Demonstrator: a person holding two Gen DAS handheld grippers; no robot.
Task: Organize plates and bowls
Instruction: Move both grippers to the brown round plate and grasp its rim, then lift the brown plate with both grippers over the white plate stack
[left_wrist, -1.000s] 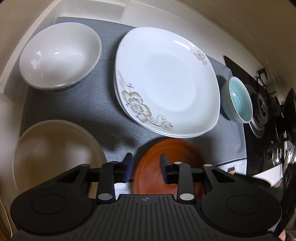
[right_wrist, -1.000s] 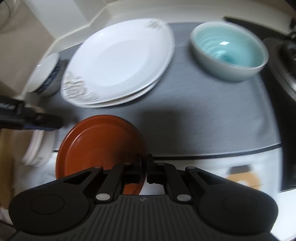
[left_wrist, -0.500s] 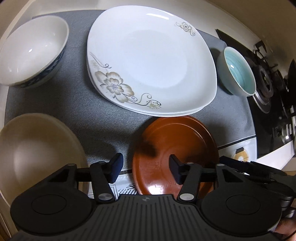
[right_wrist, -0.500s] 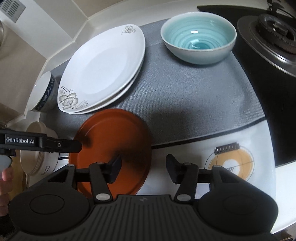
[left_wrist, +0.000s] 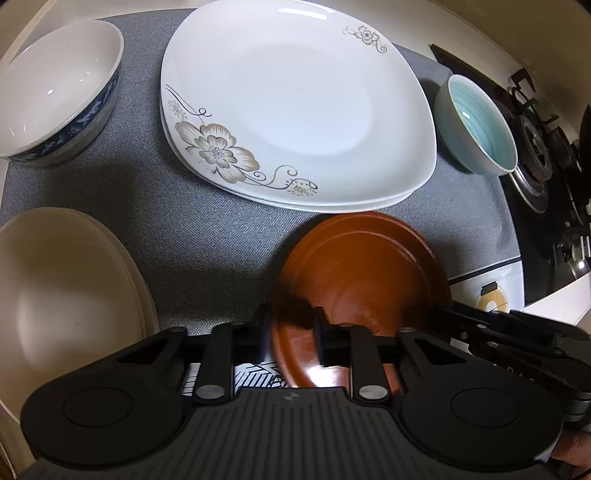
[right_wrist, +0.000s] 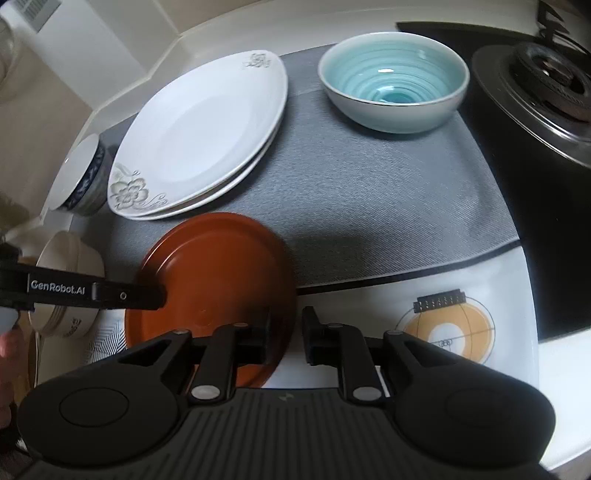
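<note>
A round brown plate (left_wrist: 362, 273) lies at the near edge of the grey mat (left_wrist: 207, 240). My left gripper (left_wrist: 291, 332) straddles its left rim, one finger outside and one on the inside, the jaws closing tight on the rim. My right gripper (right_wrist: 288, 332) straddles the plate's (right_wrist: 214, 280) right rim. Its jaws are closing, and a sliver of white counter still shows between the rim and the outer finger. A left gripper finger (right_wrist: 129, 295) reaches onto the plate from the left in the right wrist view.
Two stacked white flowered plates (left_wrist: 295, 110) lie behind the brown plate. A blue-patterned white bowl (left_wrist: 55, 92) stands far left, a cream bowl (left_wrist: 66, 295) near left, a teal bowl (right_wrist: 391, 81) far right. A gas stove (right_wrist: 546, 77) borders the mat on the right.
The left gripper came down onto the plate's left rim and its jaws narrowed. The right jaws went from shut to wide, then narrowed around the right rim.
</note>
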